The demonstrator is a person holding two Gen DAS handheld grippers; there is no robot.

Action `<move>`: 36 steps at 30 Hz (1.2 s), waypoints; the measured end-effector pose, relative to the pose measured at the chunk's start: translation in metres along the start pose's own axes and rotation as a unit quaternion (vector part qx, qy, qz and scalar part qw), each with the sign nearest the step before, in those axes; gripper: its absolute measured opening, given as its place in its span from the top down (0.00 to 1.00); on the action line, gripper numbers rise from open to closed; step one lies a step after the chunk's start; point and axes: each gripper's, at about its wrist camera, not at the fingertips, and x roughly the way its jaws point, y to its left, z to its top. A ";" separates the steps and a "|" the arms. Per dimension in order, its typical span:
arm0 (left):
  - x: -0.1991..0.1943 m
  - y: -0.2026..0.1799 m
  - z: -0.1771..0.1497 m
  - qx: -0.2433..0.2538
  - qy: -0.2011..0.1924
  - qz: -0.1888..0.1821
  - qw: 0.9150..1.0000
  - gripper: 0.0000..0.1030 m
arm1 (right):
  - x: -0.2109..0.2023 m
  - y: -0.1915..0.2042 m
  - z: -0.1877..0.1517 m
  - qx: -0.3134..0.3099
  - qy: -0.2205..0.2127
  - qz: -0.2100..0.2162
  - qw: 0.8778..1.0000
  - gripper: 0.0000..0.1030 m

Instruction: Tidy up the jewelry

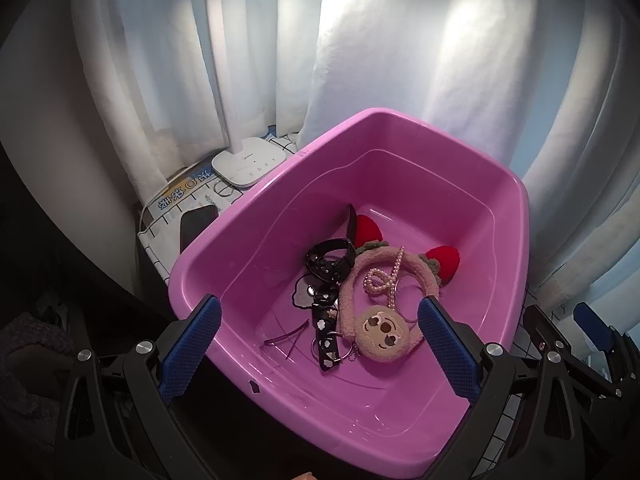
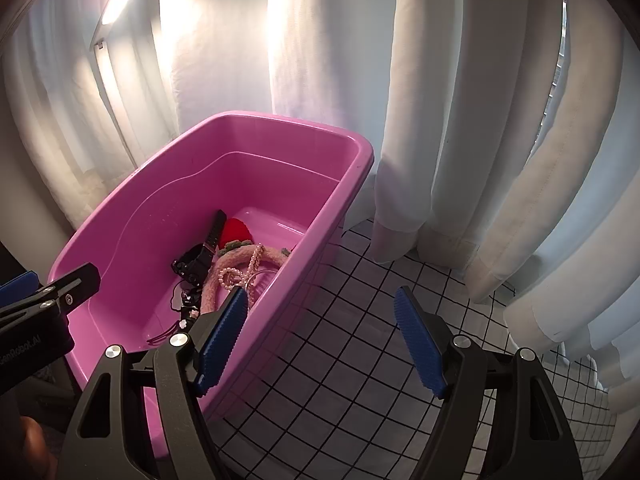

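Note:
A pink plastic tub (image 1: 516, 216) (image 2: 320, 132) stands on a grid-patterned cloth. Inside lie a fuzzy pink headband with a round face (image 1: 386, 332) and red ears (image 1: 444, 260) (image 2: 236, 232), a pearl hair clip (image 1: 386, 280) (image 2: 240, 276), a black studded strap (image 1: 328, 260) (image 2: 192, 264), a black flowered ribbon (image 1: 326, 340) and a thin purple pin (image 1: 288, 338). My left gripper (image 1: 320, 320) hangs open above the tub's near end, nothing between its blue pads. My right gripper (image 2: 320, 312) stands open over the tub's right rim and the cloth, empty.
White curtains (image 2: 460, 120) hang close behind and to the right of the tub. A white lamp base (image 1: 250, 162), a dark phone (image 1: 196, 220) and printed papers (image 1: 180, 196) lie left of the tub. The grid cloth (image 2: 360, 360) stretches right of it.

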 end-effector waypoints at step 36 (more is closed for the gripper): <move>0.006 -0.003 -0.003 0.000 0.006 0.002 1.000 0.06 | 0.005 -0.001 -0.002 -0.002 0.004 0.004 1.000 0.30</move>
